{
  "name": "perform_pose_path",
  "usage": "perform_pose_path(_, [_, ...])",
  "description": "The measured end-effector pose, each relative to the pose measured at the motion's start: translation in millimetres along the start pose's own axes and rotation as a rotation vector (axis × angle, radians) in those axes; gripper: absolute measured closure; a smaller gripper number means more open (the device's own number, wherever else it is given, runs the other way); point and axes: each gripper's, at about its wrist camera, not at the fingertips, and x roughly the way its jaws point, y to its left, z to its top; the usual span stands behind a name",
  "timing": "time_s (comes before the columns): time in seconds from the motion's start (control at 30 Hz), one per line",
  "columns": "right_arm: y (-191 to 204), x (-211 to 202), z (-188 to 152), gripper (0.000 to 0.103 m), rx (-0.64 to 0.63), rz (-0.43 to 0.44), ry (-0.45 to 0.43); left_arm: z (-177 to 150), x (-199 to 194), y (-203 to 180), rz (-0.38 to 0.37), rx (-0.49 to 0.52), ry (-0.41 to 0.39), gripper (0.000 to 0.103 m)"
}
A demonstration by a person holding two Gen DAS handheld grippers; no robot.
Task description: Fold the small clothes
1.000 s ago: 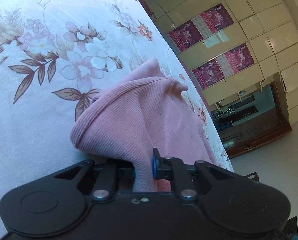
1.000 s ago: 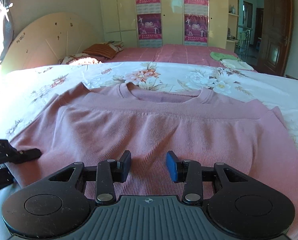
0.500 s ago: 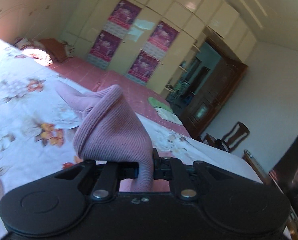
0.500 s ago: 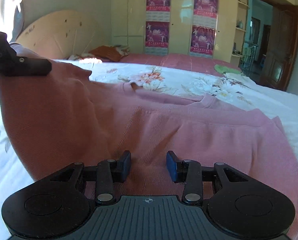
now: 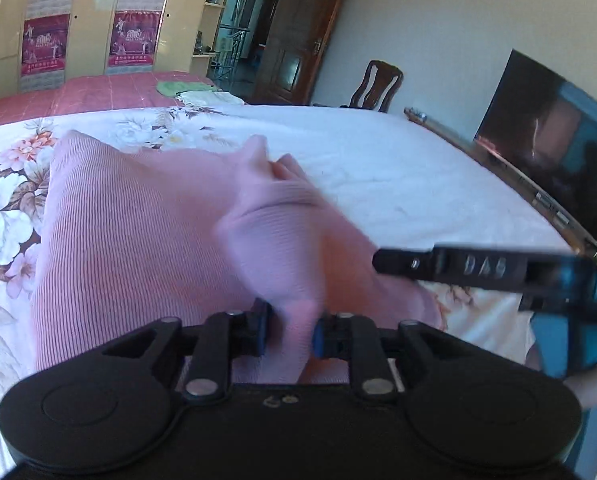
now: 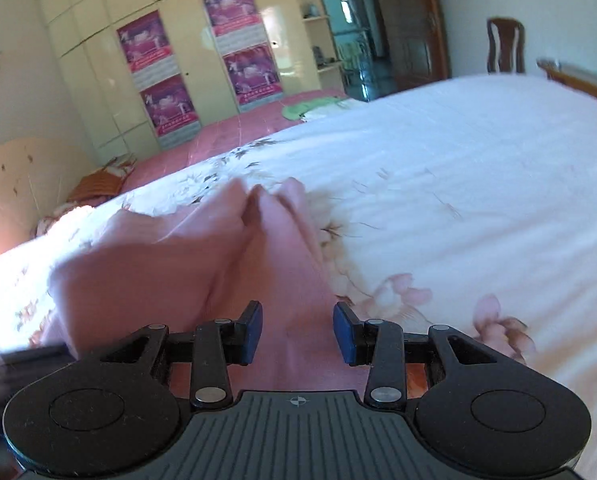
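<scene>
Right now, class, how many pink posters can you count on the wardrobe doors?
4, in two columns on the wardrobe: upper left, lower left, upper right, lower right. Others may lie outside the frame.

This is a bedroom in a home. A wide bed [image 6: 478, 184] under a white flowered sheet fills the foreground, with a second bed [image 5: 98, 92] in a pink cover behind it. Cream wardrobes [image 6: 110, 60] carrying pink posters [image 6: 250, 68] line the back wall, beside a dark wooden door [image 5: 298, 28], a wooden chair [image 5: 374, 84] and a television [image 5: 550, 136].
</scene>
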Motion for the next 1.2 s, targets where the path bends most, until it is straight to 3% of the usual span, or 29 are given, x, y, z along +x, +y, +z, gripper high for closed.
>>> perform_pose_path(0.07, [-5.2, -7.9, 3.3, 0.064, 0.043, 0.046, 0.003, -2.3, -8.9, -6.4, -0.004, 0.048, -0.006, 0.054])
perform_pose_path(0.13, [-7.7, -14.4, 6.3, 0.064, 0.094, 0.097, 0.013, -3.5, -25.6, -10.5, -0.01, 0.094, -0.028, 0.041])
perform_pose_path(0.17, [-8.7, -18.6, 8.3, 0.064, 0.119, 0.122, 0.017, -4.2, -34.3, -11.2, -0.015, 0.106, -0.045, 0.04])
perform_pose_path(0.2, [-10.5, -21.0, 10.5, 0.056, 0.14, 0.147, 0.019, -4.1, -42.9, -10.2, -0.012, 0.105, -0.059, 0.04])
perform_pose_path(0.23, [-7.7, -19.2, 11.8, 0.045, 0.155, 0.159, 0.021, -2.2, -51.3, -6.5, -0.006, 0.089, -0.077, 0.04])
perform_pose_path(0.27, [-7.2, -21.5, 12.2, 0.023, 0.167, 0.166, 0.017, 0.7, -58.2, -1.0, 0.006, 0.066, -0.096, 0.04])
perform_pose_path(0.43, [3.4, -7.7, 12.5, 0.02, 0.132, 0.168, 0.067, 13.7, -71.1, 47.1, 0.167, -0.07, -0.135, 0.041])
perform_pose_path(0.47, [5.6, -4.4, 11.8, 0.023, 0.132, 0.167, 0.075, 15.6, -69.5, 57.2, 0.195, -0.101, -0.13, 0.041])
perform_pose_path(0.57, [13.6, 7.7, 7.7, 0.057, 0.108, 0.145, 0.111, 14.9, -64.6, 78.6, 0.238, -0.164, -0.096, 0.042])
perform_pose_path(0.6, [16.2, 9.6, 6.5, 0.061, 0.095, 0.143, 0.129, 13.2, -62.2, 82.4, 0.239, -0.172, -0.083, 0.042])
perform_pose_path(0.83, [20.9, 27.9, -1.1, 0.061, 0.094, 0.164, 0.192, 0.7, -54.3, 83.5, 0.212, -0.197, -0.06, 0.039])
perform_pose_path(0.87, [24.6, 28.0, -1.0, 0.066, 0.079, 0.173, 0.194, 0.9, -53.1, 84.4, 0.209, -0.204, -0.057, 0.039])
perform_pose_path(0.9, [28.5, 31.4, -0.1, 0.082, 0.052, 0.171, 0.195, 0.9, -53.0, 84.2, 0.207, -0.21, -0.055, 0.038])
perform_pose_path(0.93, [31.2, 30.9, 0.7, 0.085, 0.032, 0.168, 0.192, 1.6, -52.3, 84.7, 0.206, -0.213, -0.054, 0.038])
perform_pose_path(1.2, [39.7, -8.0, 33.1, 0.089, -0.132, 0.144, 0.042, 19.4, -55.5, 73.6, 0.172, -0.2, -0.082, 0.04])
